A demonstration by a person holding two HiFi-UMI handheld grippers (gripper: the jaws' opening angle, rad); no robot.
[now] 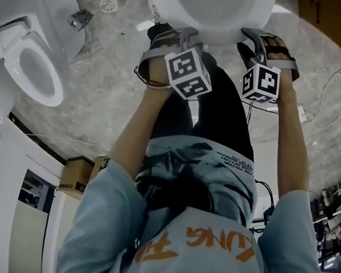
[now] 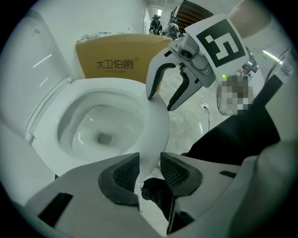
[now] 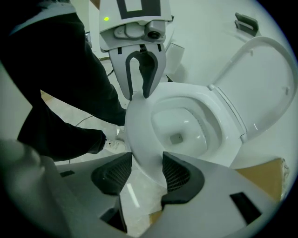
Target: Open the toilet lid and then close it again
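Straddling the toilet rim (image 2: 156, 125), left gripper (image 2: 150, 160) and right gripper (image 3: 147, 160) open, we face closing next: reach behind it for the raised lid (image 3: 267, 83).

Cut off by the head view's top edge: most of the toilet (image 1: 206, 2), only its front rim showing. Clipped at that view's left edge: a second toilet (image 1: 24, 43). Raised lid (image 3: 272, 88) cropped at the right gripper view's right edge. Too small to tell: figures (image 2: 156, 23) beyond the cardboard box (image 2: 116, 58).
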